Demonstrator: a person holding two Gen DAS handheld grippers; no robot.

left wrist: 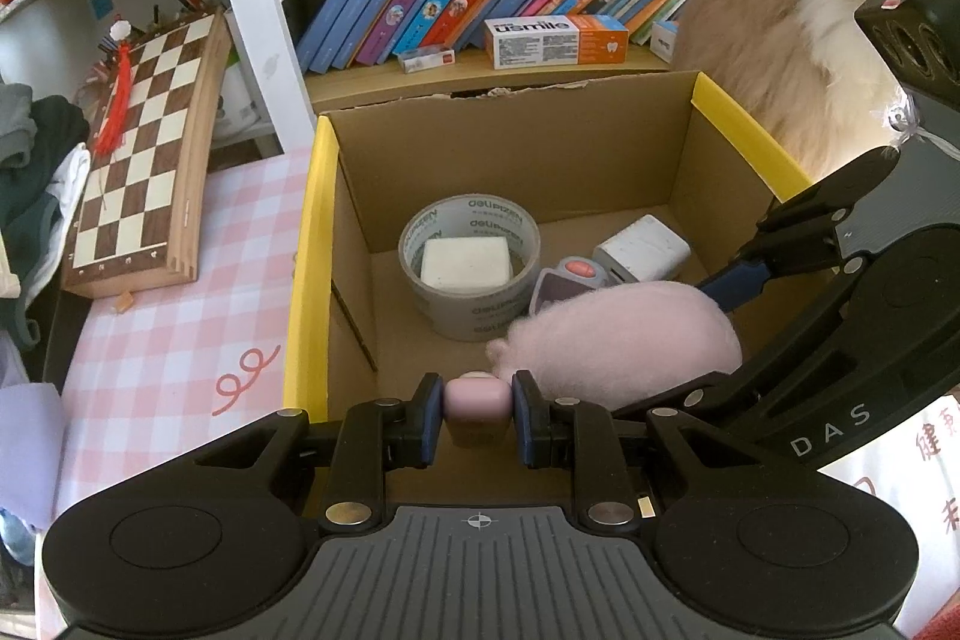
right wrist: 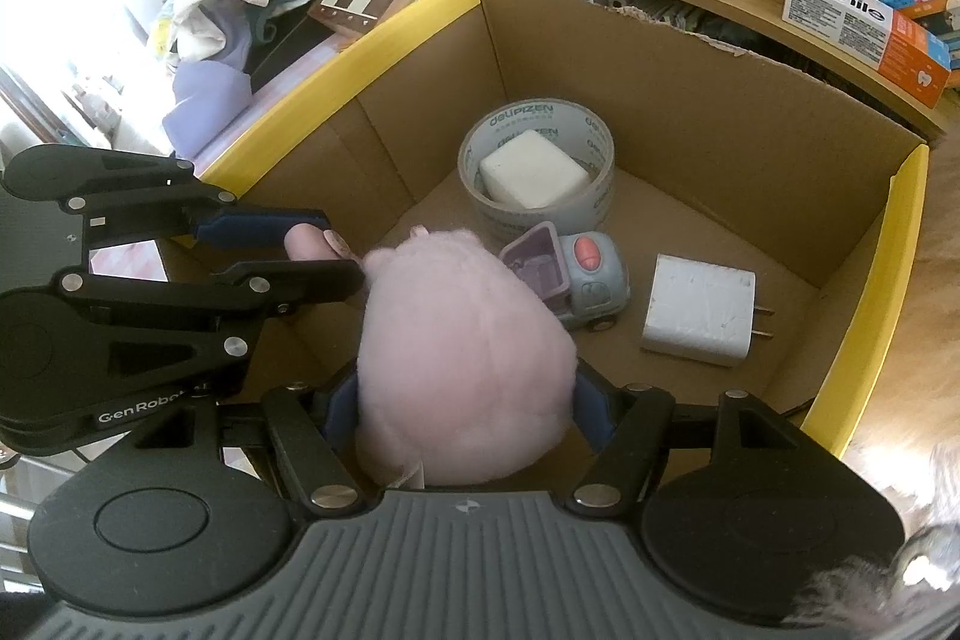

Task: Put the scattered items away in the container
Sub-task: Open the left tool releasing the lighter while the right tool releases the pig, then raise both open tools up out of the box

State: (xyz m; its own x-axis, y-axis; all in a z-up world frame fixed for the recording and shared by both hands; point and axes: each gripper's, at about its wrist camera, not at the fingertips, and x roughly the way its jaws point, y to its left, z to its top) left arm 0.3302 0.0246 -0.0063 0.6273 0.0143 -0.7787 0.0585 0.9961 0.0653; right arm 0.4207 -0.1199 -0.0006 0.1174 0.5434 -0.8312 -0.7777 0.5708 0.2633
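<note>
Both held over the box (left wrist: 312, 244) for dropping: left gripper (left wrist: 477, 415) fingers clamped on a small pink bottle (left wrist: 477, 400), right gripper (right wrist: 465, 400) fingers squeezing the pink plush (right wrist: 462, 352).

We read "deliPIZEN" on the tape roll (left wrist: 470, 274), "usmile" on the white-orange box (left wrist: 555, 40) at upper centre, "DAS" on the right gripper (left wrist: 831, 436), and "GenRobot" on the left gripper (right wrist: 141, 415).
</note>
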